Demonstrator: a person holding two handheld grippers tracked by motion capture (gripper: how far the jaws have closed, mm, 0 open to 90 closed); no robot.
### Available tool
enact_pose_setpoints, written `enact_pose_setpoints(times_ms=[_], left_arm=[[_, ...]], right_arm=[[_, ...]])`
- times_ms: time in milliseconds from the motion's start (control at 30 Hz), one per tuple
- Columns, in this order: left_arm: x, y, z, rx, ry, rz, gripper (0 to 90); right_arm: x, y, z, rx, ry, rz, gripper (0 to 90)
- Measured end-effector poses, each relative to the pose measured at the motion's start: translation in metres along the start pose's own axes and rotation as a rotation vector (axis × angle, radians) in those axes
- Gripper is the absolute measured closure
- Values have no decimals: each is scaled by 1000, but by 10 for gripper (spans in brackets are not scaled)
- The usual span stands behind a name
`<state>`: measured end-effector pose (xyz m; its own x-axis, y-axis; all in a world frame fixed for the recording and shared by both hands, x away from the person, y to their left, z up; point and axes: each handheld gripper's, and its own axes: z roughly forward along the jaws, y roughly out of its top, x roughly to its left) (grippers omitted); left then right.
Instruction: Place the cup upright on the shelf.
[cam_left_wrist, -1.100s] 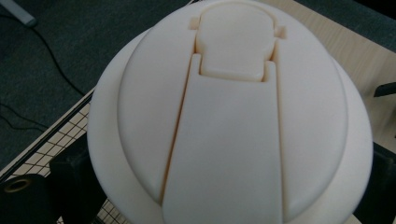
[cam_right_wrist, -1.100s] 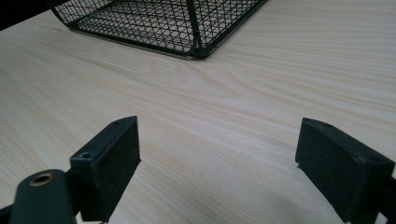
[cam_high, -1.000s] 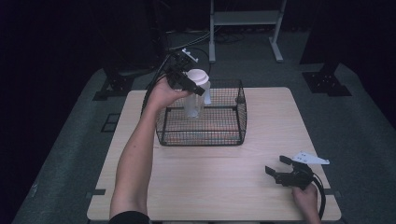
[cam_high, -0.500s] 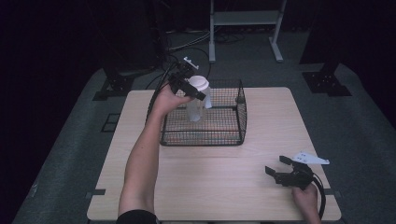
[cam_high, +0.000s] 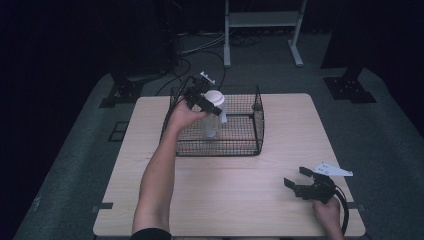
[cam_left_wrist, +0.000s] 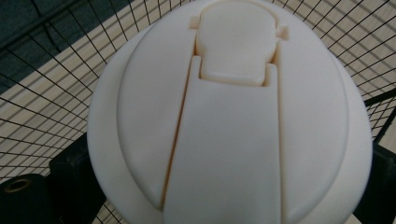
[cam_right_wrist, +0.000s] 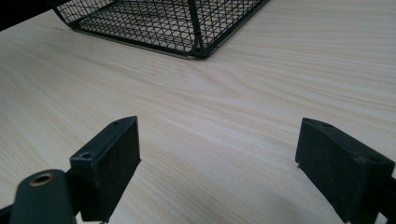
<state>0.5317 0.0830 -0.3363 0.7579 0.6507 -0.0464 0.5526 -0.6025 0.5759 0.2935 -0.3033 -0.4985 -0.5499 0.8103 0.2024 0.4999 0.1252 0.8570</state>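
Cream plastic marks the lid (cam_left_wrist: 233, 112) of a clear bottle (cam_high: 212, 120) that the left gripper (cam_high: 206, 102) pinches at the cap, its jaws closed on either side of the rim. From the high view the bottle hangs upright inside the black wire basket (cam_high: 257, 125), which stands on the far half of the wooden counter (cam_high: 225, 190); whether its base touches the basket floor cannot be told.

If the step is setting the bottle in the basket, it would go best lowered straight down with the bottle kept vertical and clear of the wire walls, the jaws loosened only once the base is seated.

The left gripper view adds the lid's flip-top spout and hinge, with mesh behind it. The right gripper view shows the right gripper (cam_right_wrist: 217, 163) with jaws spread wide and holding nothing, low over bare counter, a basket corner ahead.
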Motion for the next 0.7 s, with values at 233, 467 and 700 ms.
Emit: enact_pose_setpoints(times_ms=[233, 467, 700], left_arm=[[-2, -9, 10, -51, 3, -18, 58], [-4, -19, 8, -88, 14, -17, 58], [-11, -27, 7, -97, 36, 17, 55]], right_arm=[[1, 0, 0, 1, 2, 0, 129], [1, 0, 0, 4, 1, -5, 129], [1, 0, 0, 6, -2, -5, 129]])
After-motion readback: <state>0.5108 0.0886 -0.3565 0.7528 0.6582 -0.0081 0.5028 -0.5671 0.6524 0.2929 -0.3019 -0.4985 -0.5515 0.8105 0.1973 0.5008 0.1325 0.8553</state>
